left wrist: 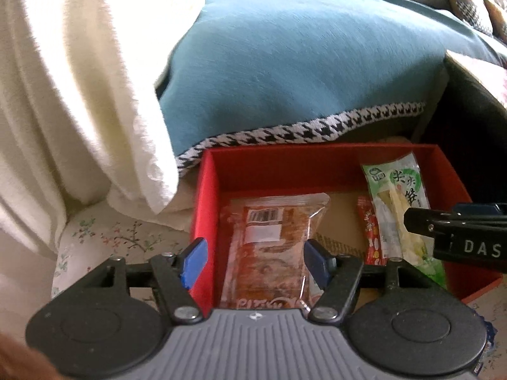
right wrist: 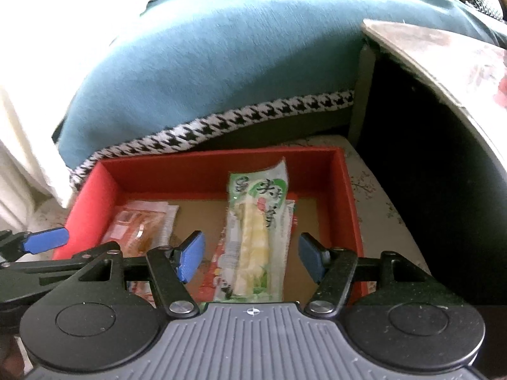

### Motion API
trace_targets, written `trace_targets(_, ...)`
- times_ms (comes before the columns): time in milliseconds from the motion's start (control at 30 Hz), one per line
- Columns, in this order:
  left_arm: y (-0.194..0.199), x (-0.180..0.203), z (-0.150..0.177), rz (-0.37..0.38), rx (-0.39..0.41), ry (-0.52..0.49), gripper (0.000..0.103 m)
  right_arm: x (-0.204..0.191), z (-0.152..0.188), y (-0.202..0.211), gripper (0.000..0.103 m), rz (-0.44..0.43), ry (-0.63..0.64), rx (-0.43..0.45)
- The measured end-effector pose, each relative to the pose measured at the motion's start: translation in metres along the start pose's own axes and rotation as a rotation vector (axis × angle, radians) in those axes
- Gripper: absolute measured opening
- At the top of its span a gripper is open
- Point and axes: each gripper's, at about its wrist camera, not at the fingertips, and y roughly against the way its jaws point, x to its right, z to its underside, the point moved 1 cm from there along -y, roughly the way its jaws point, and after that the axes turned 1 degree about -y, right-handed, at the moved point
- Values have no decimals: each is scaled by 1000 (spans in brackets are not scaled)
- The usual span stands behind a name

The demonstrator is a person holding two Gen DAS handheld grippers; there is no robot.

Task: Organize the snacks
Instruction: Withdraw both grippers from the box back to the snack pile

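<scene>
A red box stands on a floral cloth and holds snack packs. An orange clear pack lies at its left. A green bamboo-shoot pack lies at its right over a small red stick pack. My left gripper is open, over the orange pack without gripping it. My right gripper is open over the green pack; its body shows at the right of the left wrist view. A left fingertip shows in the right wrist view.
A teal cushion with houndstooth trim lies just behind the box. A white blanket hangs at the left. A table edge and a dark gap are at the right. The floral cloth surrounds the box.
</scene>
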Motion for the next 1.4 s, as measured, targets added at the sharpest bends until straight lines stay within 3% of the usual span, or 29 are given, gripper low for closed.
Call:
trace_targets(300, 25, -15, 6, 1, 1, 33, 60, -14, 6, 26, 74, -42, 25, 21)
trace_targets(633, 50, -27, 44, 7, -19, 57, 61, -35, 29, 52, 76, -67, 99, -2)
trace_targets(967, 63, -25, 75, 68, -70, -53, 62, -32, 67, 61, 77, -78, 135, -79)
trace_targets(1233, 45, -22, 105, 148, -178, -172, 61, -26, 93, 54, 77, -74, 144, -153)
trace_targets(1400, 33, -24, 107, 202, -182, -191, 61, -33, 98, 50, 79, -78, 167, -168)
